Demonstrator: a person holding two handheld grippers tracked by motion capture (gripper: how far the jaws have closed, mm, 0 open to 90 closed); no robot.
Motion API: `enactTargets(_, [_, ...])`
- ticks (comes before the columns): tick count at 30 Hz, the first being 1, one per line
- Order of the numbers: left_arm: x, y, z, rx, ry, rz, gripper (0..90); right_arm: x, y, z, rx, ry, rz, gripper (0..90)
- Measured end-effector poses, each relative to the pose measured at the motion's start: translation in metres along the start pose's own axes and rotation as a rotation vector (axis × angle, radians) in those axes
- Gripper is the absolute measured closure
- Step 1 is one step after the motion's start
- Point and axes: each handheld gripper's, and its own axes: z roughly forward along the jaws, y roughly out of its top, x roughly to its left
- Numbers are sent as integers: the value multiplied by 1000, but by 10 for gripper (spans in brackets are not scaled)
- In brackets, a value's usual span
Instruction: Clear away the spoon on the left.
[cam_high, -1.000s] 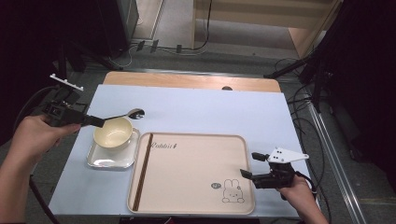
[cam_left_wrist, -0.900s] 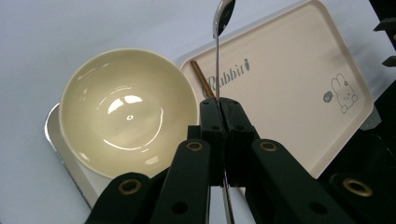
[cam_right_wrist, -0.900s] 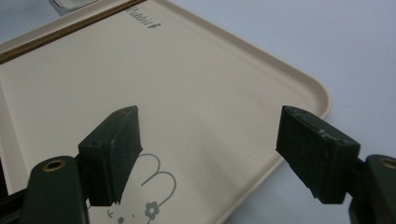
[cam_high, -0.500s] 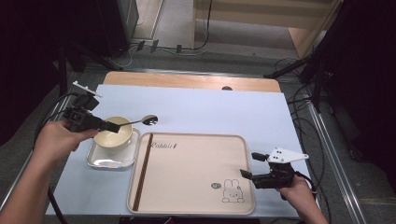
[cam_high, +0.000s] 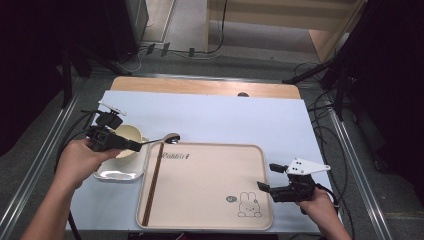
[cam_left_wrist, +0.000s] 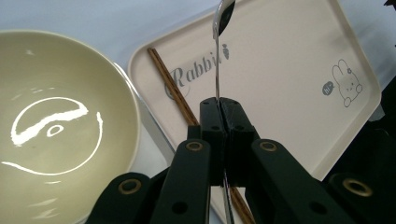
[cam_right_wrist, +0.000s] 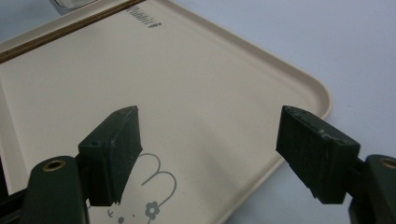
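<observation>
A pale blue surface (cam_high: 210, 120) carries a beige tray (cam_high: 205, 200) printed with a rabbit, a brown chopstick (cam_high: 151, 182) lying along its left edge. Just left of the tray, a cream bowl (cam_high: 127, 137) sits on a square plate (cam_high: 117, 172). The left gripper (cam_high: 135, 146), above the bowl, is clamped on the handle of a spoon (cam_high: 167, 138), whose head hangs over the tray's top-left corner. The right gripper (cam_high: 264, 177) hovers wide open over the tray's lower right corner, holding nothing.
</observation>
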Motion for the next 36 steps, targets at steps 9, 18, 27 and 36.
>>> enactTargets(9, [-10,-6,16,-8,-9,6,894,0,0,0,-2,1,0,221])
enactTargets(18, [-13,-16,32,9,-17,-8,894,1,0,0,1,3,0,221])
enactTargets(27, [-13,-20,44,13,38,-24,895,1,0,0,0,4,-6,221])
enactTargets(36, [-16,-23,54,29,80,-21,893,2,0,0,2,5,-6,221])
